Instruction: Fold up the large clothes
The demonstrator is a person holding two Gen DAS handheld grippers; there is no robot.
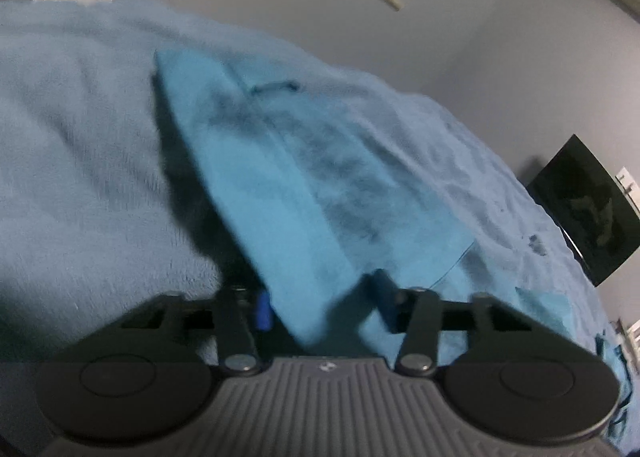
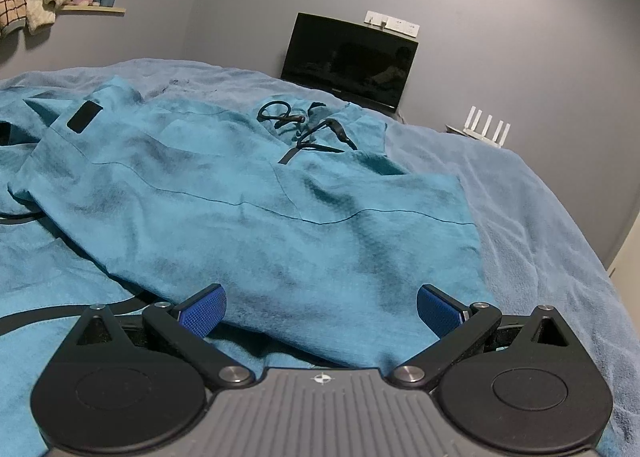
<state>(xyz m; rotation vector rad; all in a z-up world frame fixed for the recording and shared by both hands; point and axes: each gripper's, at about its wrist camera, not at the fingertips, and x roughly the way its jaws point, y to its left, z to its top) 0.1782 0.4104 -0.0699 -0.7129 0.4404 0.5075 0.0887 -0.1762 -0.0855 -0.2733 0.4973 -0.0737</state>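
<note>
While the left hand-held gripper point(image 1: 320, 305) has its pads closed on a raised fold of the teal garment point(image 2: 256, 209), the right hand-held gripper point(image 2: 320, 309) stands open over the hem at lower centre of its view, holding nothing. Garment lies spread on the blue blanket point(image 2: 540, 217) of the bed. Risk, as judged: one-sided lift drags the cloth askew; thin pinch may slip.

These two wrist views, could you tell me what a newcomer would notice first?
A big teal garment sprawls across the pale blue blanket, its black drawstring curled near the far end. The left gripper pinches a raised fold of it, and a dark screen leans against the grey wall.
</note>
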